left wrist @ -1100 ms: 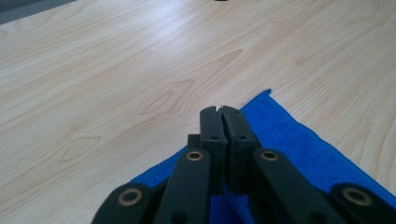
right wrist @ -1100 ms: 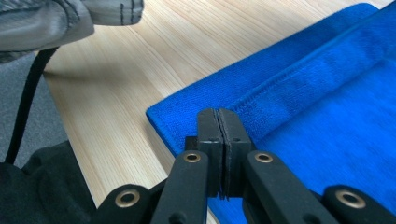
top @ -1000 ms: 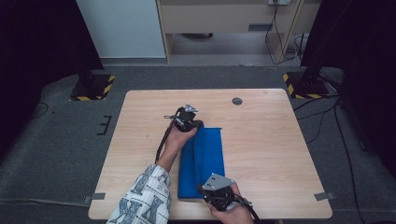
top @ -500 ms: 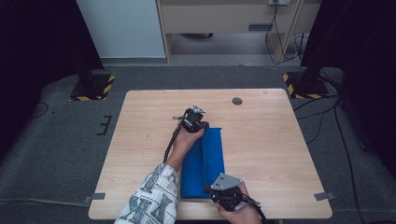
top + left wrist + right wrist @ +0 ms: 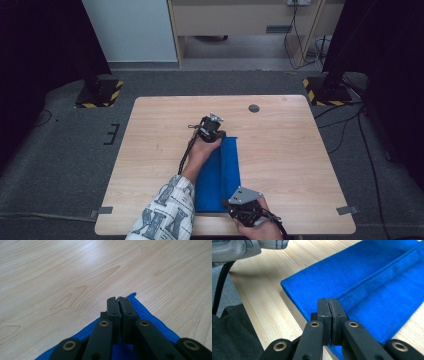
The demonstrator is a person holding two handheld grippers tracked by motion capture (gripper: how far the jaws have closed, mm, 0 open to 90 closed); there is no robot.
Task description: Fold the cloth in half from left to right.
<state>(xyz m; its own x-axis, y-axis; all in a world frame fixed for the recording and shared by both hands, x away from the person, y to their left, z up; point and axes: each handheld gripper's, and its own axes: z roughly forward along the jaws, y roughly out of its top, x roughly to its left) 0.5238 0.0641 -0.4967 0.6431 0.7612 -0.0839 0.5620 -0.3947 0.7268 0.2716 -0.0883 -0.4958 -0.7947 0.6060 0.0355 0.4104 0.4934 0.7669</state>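
A blue cloth [image 5: 226, 170] lies folded in a long strip down the middle of the wooden table [image 5: 300, 150]. My left gripper [image 5: 218, 134] rests at the cloth's far end. In the left gripper view its jaws [image 5: 118, 300] are pressed together just short of the cloth's corner [image 5: 150, 320], with blue fabric under and between them. My right gripper [image 5: 229, 203] is at the near end by the table's front edge. Its jaws [image 5: 328, 301] are shut on the stitched hem of the cloth's upper layer [image 5: 367, 272].
A small dark round grommet [image 5: 254, 108] sits in the table top at the back. A patterned sleeve [image 5: 165, 210] crosses the front left of the table. Bare wood stretches left and right of the cloth. Stand bases with yellow-black stripes [image 5: 102, 94] flank the table on the floor.
My left hand has slid to the right along the cloth's far end, and the cloth's visible strip looks narrower. The right gripper has barely shifted.
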